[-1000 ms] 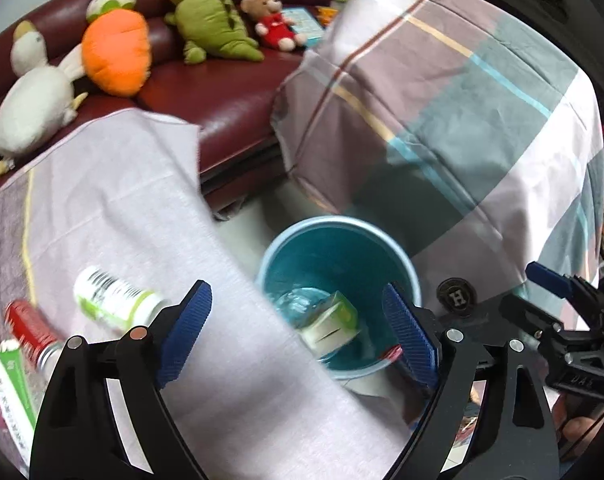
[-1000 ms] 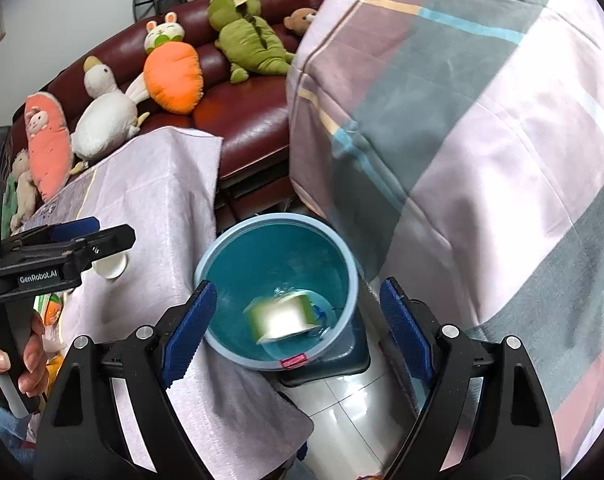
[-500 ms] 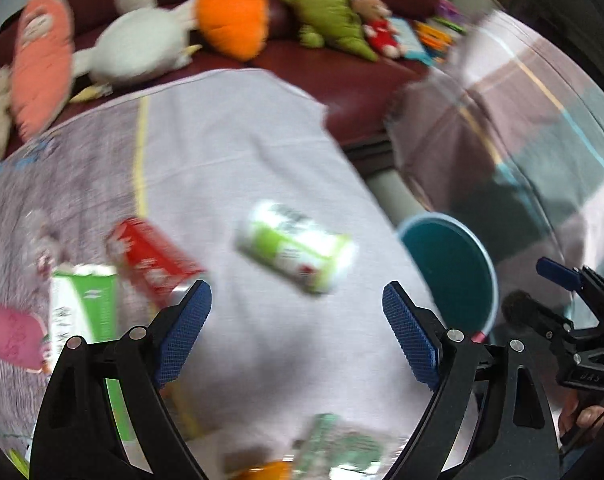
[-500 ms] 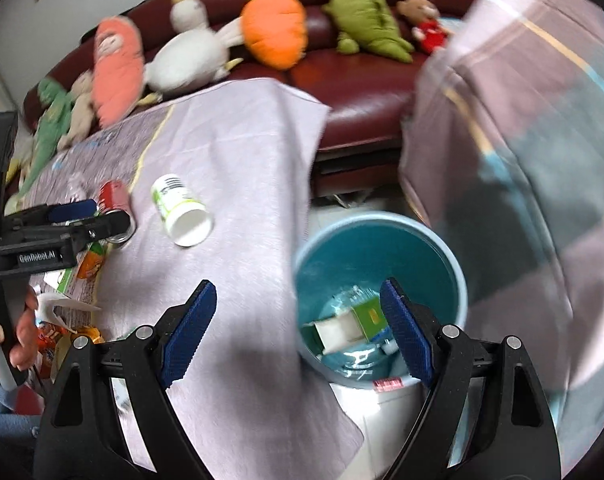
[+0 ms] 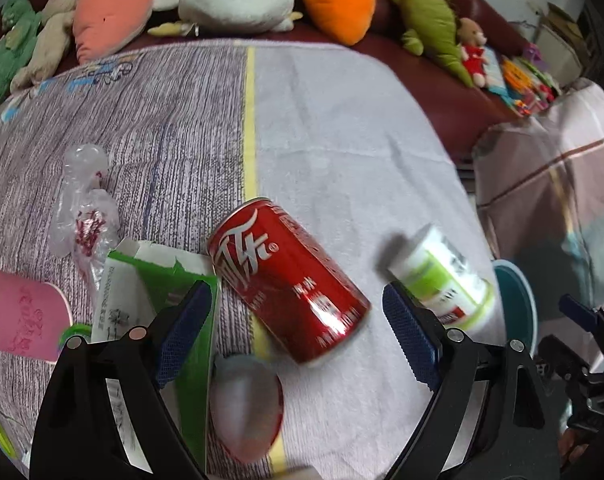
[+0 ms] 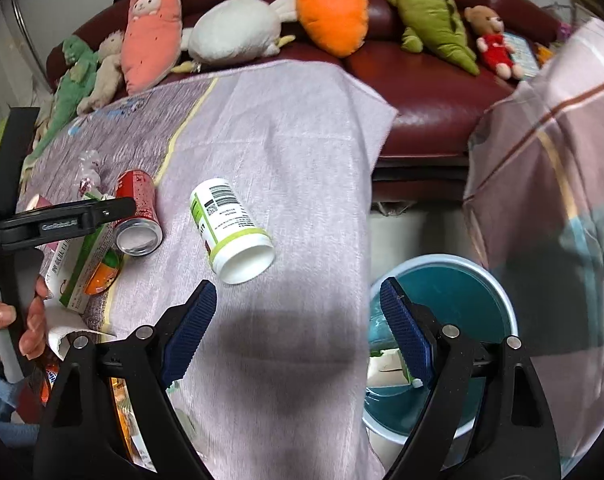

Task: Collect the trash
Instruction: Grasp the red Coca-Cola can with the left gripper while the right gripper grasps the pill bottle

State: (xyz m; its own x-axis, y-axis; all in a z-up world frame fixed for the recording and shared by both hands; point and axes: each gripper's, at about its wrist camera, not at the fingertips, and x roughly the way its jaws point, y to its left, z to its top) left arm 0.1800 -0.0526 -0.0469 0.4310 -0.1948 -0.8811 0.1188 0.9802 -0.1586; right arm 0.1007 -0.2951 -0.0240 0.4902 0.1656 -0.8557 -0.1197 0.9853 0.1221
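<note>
Left gripper [image 5: 296,334] jaws spread wide, holding nothing, poised over a red soda can [image 5: 288,282] lying on its side on the cloth-covered table [image 5: 342,120]. Can's long axis runs diagonally between the jaws, base toward the near edge. Right gripper [image 6: 294,330] likewise released and empty, hanging at the table's right edge. White-and-green bottle [image 6: 230,230] lies toppled nearby. Teal bin [image 6: 454,292] off the right edge already contains a carton and wrappers. Left is judged nearer the can.

Black tongs [image 5: 298,334], blue ribbed pads [image 5: 408,334]
</note>
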